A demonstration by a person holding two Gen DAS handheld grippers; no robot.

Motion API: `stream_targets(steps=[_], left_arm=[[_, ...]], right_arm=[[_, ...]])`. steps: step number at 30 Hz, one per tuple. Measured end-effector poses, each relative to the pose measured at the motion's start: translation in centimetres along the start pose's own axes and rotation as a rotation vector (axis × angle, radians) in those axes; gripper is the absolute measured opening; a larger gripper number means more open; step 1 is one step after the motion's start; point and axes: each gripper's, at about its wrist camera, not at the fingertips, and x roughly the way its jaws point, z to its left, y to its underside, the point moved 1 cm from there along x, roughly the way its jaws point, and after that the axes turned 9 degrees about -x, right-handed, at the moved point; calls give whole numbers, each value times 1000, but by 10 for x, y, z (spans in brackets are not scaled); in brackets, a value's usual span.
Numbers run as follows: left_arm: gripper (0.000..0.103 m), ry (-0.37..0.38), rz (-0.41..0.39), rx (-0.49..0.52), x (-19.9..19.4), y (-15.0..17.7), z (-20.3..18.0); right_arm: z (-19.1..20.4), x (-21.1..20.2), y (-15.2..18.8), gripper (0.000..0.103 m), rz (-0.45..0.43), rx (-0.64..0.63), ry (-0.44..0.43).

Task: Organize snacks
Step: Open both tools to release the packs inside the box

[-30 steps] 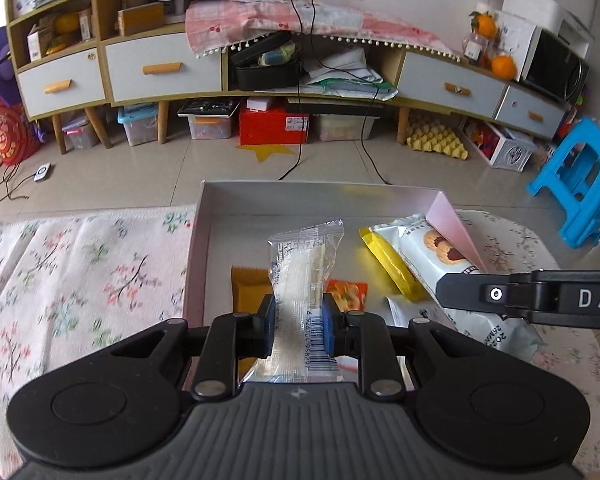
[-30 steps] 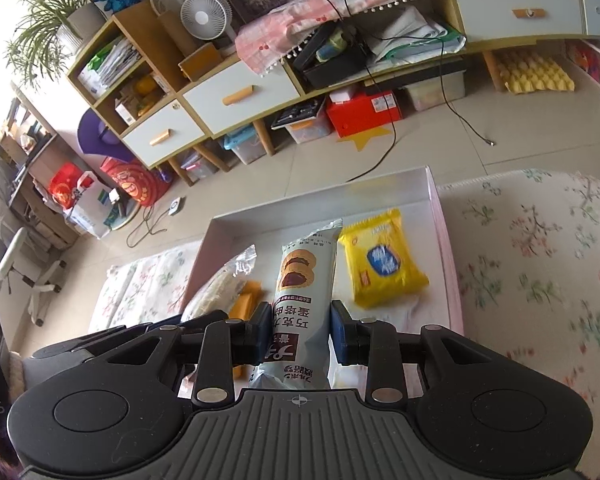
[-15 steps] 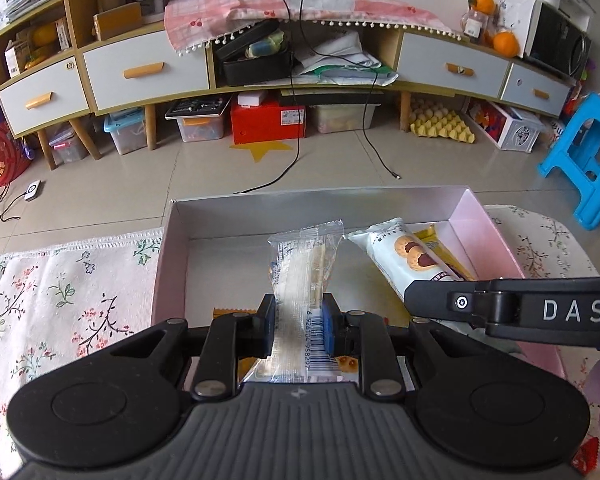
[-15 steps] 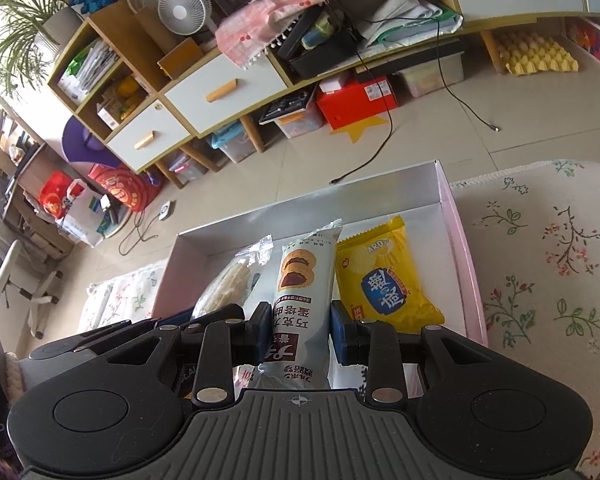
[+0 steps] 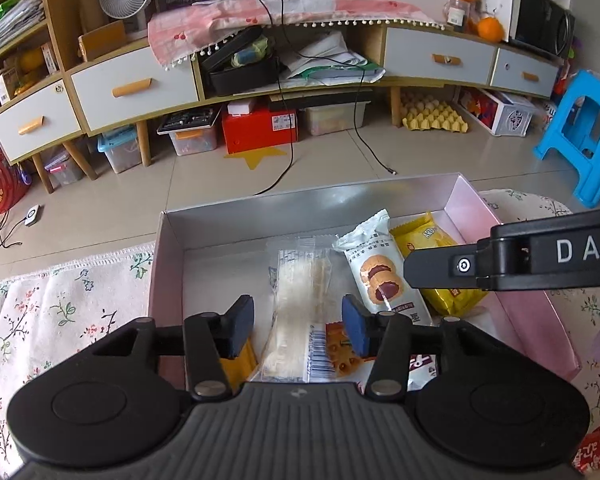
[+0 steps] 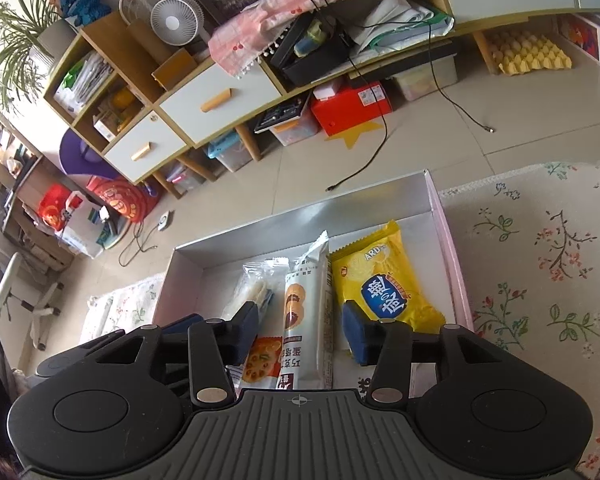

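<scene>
Here the left tongs [image 5: 298,330] have just been opening: their pads stand spread clear of the clear packet [image 5: 296,312], which lies flat between them at lower centre, released into the box [image 5: 300,204]. The right tongs [image 6: 300,334] have likewise just parted, off the cookie pack [image 6: 306,312], which lies on edge beside the yellow bag [image 6: 380,284]. The snacks lie side by side, lengthwise, probably so the row stays tidy. The box sits on the floral worktop [image 6: 540,260], mid-frame.
</scene>
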Motion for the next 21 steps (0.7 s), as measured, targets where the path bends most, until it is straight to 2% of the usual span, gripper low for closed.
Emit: stream_targets(steps=[11,15,18,21], left_arm=[[58,-3,-5,2,-22,2,0],[68,2,0,-21,-35,6,4],[73,18,0,-34,-46,14,7],[79,14,5,-28,-56,21,8]], right_arm=[[10,-28,2,51,-6,-32,17],[14,-46,6,62,-15,-39,16],[17,-60,12,65,-9,-63,17],[21,-74,20,74,-9,-87,20]])
